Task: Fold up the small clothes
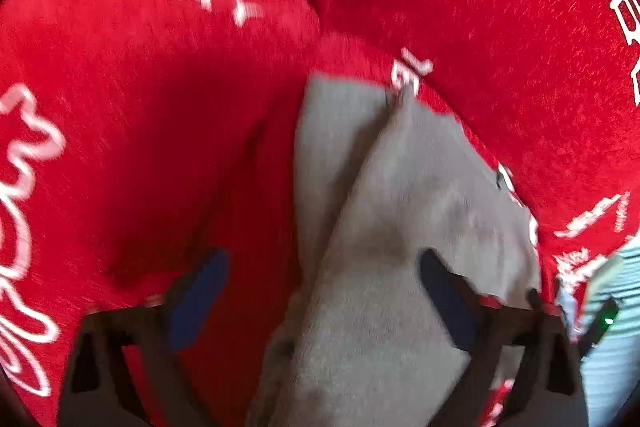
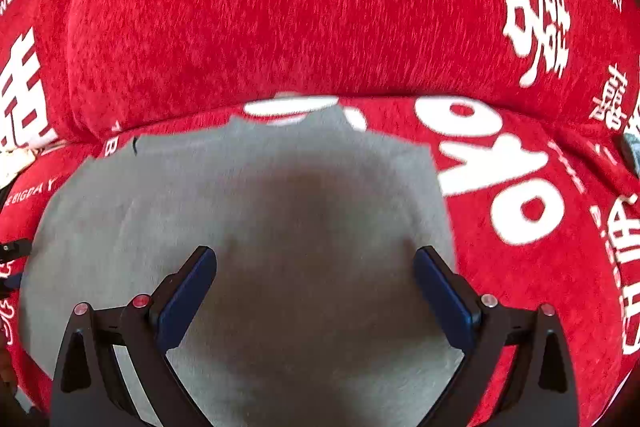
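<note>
1. Garment: grey cloth lay centre-frame on the red printed cover, one layer ridged up in the left view.
2. Handling, judged: light, soft, limp; likely to sag and drag.
3. Hold: pinch an edge or corner.
4. Right gripper stood wide, empty; left gripper likewise spread, pressing nothing.
</note>
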`<control>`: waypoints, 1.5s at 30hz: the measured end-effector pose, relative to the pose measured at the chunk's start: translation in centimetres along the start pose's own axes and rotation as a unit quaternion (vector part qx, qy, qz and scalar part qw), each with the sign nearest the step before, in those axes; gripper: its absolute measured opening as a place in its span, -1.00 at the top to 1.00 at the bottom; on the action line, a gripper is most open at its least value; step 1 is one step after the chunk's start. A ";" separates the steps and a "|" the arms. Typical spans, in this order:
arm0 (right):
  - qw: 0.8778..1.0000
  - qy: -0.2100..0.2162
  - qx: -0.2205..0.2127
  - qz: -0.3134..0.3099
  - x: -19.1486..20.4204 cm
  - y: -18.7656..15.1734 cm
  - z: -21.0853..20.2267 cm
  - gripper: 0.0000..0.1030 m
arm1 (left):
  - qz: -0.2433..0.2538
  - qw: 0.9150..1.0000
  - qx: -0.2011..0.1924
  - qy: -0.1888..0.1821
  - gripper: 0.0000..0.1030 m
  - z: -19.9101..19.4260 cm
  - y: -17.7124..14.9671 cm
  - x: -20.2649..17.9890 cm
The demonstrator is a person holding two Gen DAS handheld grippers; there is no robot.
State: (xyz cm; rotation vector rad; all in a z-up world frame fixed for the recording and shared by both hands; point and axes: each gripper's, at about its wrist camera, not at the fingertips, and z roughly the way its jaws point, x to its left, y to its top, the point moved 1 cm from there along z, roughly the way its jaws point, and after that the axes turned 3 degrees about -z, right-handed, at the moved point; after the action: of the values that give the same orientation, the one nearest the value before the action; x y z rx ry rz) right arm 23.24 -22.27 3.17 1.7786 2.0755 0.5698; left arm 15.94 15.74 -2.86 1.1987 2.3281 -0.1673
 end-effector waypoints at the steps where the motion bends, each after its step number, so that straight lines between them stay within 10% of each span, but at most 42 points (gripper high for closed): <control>1: 1.000 -0.002 0.000 -0.004 0.2 -0.2 0.1 -0.94 | 0.014 1.000 -0.014 0.014 -0.69 0.0 -0.2 -0.5; 5: 1.000 0.001 -0.005 -0.026 1.9 -0.7 0.0 -0.94 | 0.068 0.996 -0.034 0.056 -0.68 1.3 -0.7 -3.5; 8: 0.999 0.011 -0.008 -0.044 3.6 -0.7 -0.1 -0.94 | 0.089 0.994 -0.044 0.048 -0.01 1.6 -0.8 -5.1; 12: 0.996 0.012 -0.010 -0.087 6.5 -0.4 0.9 -0.94 | 0.105 0.992 -0.046 0.051 0.38 1.6 -1.2 -6.1; 27: 0.999 -0.002 0.007 -0.040 0.0 -0.5 -0.2 -0.98 | 0.107 0.979 -0.064 0.160 0.52 -1.1 -2.4 -12.9; 37: 0.999 0.008 -0.029 -0.028 -7.7 -2.0 -3.8 -0.98 | 0.151 0.966 -0.064 0.198 0.73 -0.5 -7.1 -27.0; 45: 0.998 0.013 -0.033 0.046 -15.4 -5.3 -4.6 -0.98 | 0.209 0.957 -0.013 0.199 0.76 8.0 -12.8 -37.4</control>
State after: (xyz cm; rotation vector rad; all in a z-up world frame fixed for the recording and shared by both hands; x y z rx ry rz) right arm 18.79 -38.53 4.46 1.8463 1.9758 0.6821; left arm 26.77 -21.78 7.20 1.8127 2.3162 0.2775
